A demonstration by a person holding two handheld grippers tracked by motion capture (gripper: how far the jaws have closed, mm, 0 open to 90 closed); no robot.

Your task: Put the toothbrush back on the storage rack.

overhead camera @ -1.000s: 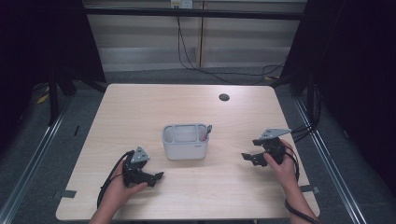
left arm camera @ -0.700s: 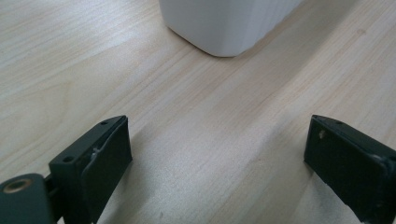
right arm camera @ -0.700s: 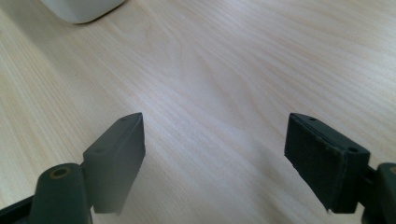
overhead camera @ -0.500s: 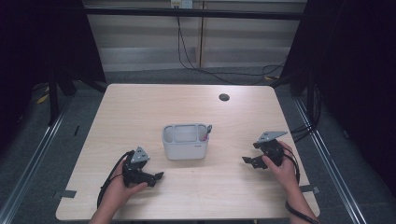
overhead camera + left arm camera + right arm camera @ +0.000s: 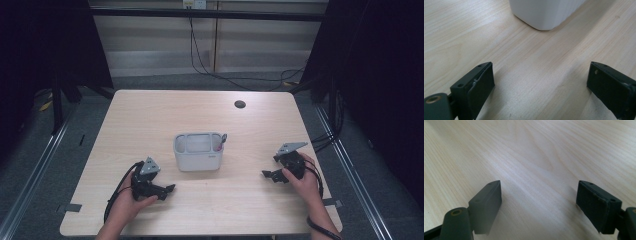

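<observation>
Two tongs are held wide open and empty over a tabletop, with a small white tub between them.

The left tongs (image 5: 167,189) are held low by the left hand (image 5: 131,200) near the front edge of the pale wooden tabletop (image 5: 150,115); in the left gripper view their jaws are seen spread far apart, with nothing gripped and only bare wood between them, and a rounded corner of the white tub (image 5: 546,12) is seen just ahead. The right tongs (image 5: 268,175) are held by the right hand (image 5: 305,177) toward the right side, likewise spread wide and gripping nothing, over bare wood. The tub (image 5: 198,151) is set at mid-table, well apart from both tongs, with a thin reddish item (image 5: 222,141) stood in its right end. A dark round hole (image 5: 240,104) is seen near the far edge.
</observation>
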